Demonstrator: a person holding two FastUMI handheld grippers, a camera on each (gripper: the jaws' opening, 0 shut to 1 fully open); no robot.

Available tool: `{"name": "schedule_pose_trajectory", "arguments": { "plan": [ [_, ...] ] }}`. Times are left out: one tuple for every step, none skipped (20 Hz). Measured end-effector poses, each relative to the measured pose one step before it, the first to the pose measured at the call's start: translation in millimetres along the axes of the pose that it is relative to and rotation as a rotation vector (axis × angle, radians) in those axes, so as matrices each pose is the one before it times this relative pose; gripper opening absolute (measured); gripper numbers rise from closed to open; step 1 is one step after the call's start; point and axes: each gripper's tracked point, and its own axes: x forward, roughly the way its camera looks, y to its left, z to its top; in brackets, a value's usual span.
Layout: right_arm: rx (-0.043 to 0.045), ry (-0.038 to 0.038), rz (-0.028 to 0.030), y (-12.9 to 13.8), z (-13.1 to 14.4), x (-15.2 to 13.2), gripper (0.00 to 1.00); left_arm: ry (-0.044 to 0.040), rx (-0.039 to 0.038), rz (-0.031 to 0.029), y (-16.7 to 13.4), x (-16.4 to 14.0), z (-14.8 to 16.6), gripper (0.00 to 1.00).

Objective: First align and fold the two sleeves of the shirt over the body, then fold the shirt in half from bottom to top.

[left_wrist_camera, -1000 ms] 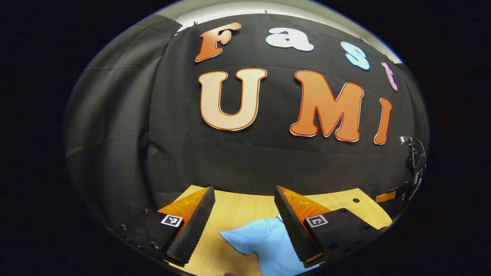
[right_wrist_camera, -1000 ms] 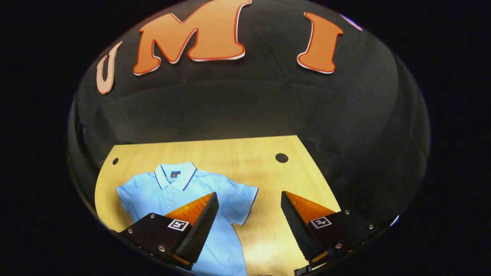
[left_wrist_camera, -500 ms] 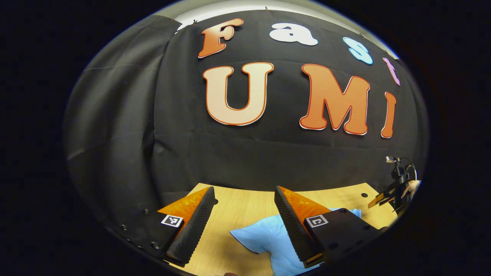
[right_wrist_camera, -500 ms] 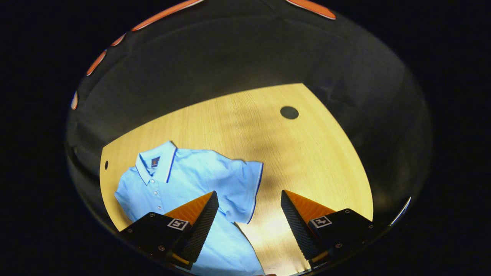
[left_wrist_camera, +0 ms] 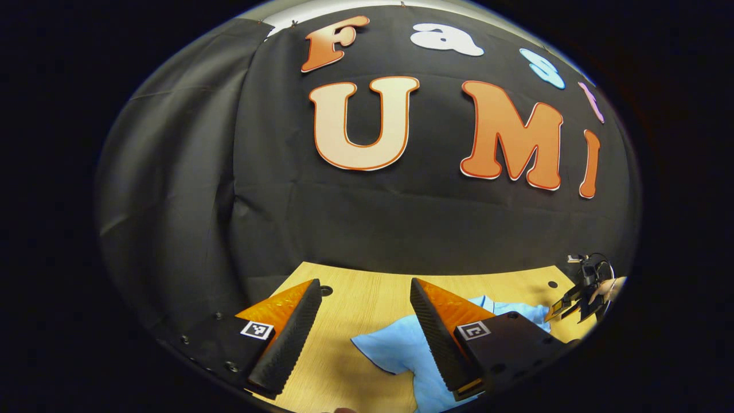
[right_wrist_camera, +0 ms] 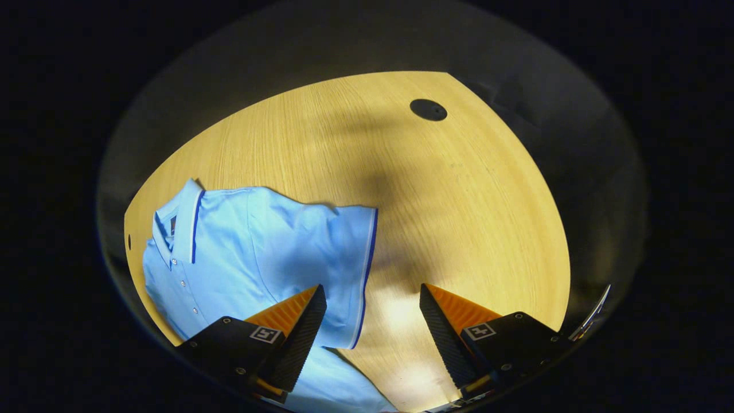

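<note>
Over the last second the right tool has tipped down over the shirt's right sleeve mid-bench, jaws apart and empty like the left tool's, so sleeve folding looks about to start.

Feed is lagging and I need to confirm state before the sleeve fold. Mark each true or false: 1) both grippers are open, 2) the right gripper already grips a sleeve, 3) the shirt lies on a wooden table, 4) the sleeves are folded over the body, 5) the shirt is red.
1) True: the left gripper and the right gripper both stand open.
2) False: its jaws are apart above the sleeve edge, pressing on nothing.
3) True: the shirt lies on the wooden table.
4) False: the sleeve near the right gripper is spread out to the side.
5) False: it is light blue with a white collar.
</note>
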Motion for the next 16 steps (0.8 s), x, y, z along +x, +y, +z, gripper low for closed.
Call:
{"name": "schedule_pose_trajectory", "arguments": {
  "plan": [
    [0.01180,0.01167,-0.00110,-0.07,-2.11,5.04,1.00,0.00417,0.00223,0.00003,-0.09,1.01,0.61,1.00],
    [0.00939,0.01124,0.00598,1.57,-1.43,2.18,0.99,0.00167,0.00197,0.00188,0.34,1.08,-2.04,1.00],
    [0.00753,0.01413,0.00564,-0.11,-2.85,1.19,0.99,0.00069,0.00208,0.00243,0.14,1.09,0.42,1.00],
    [0.00144,-0.00513,-0.00119,-1.19,4.20,1.36,0.99,0.00164,0.00191,0.00077,-0.21,-0.10,-0.91,1.00],
    [-0.00188,-0.00217,-0.00025,-0.32,-1.46,-0.21,0.99,0.00141,0.00078,0.00289,-0.33,1.03,-0.19,1.00],
    [0.00634,-0.00069,-0.00132,-0.13,0.85,-1.66,0.95,-0.00159,-0.00153,0.00023,0.41,-0.41,-0.09,1.00],
    [0.00364,0.00129,-0.00174,1.85,-1.86,2.44,0.92,-0.00150,-0.00186,-0.00260,-1.12,0.63,1.12,1.00],
    [0.00300,-0.00727,0.00057,0.28,1.20,-0.52,0.85,-0.00165,-0.00072,-0.00193,-0.48,-0.98,-1.07,1.00],
    [0.00122,-0.00440,-0.00083,0.41,-0.91,-0.90,0.79,0.00119,0.00082,-0.00248,-0.05,-0.40,0.46,0.98],
    [0.00061,-0.00464,0.00100,1.94,-0.92,0.79,0.67,0.00213,0.00149,-0.00232,-0.71,1.02,-1.34,1.00],
    [-0.00123,-0.00315,0.00006,3.31,-0.77,1.23,0.61,0.00133,0.00028,-0.00098,-0.10,0.10,0.82,0.98],
    [-0.01008,0.00175,0.00475,1.72,0.54,-0.22,0.45,0.00029,-0.00051,-0.00129,-0.10,0.23,-0.40,1.00],
    [-0.00441,-0.00358,0.00513,0.73,-1.01,-3.08,0.34,0.00014,-0.00029,-0.00091,0.03,-0.21,1.26,1.00],
    [0.00379,-0.00457,0.00351,2.37,0.58,0.96,0.25,0.00240,0.00209,0.00126,0.71,-0.62,-1.73,1.00],
    [0.00070,-0.00853,-0.00304,1.42,0.46,-1.04,0.10,0.00314,0.00205,0.00262,0.39,0.15,-0.24,1.00],
    [-0.01854,-0.00572,0.00100,1.57,0.41,-0.14,0.04,0.00186,0.00109,0.00088,0.27,0.54,-0.80,1.00]
  ]
}}
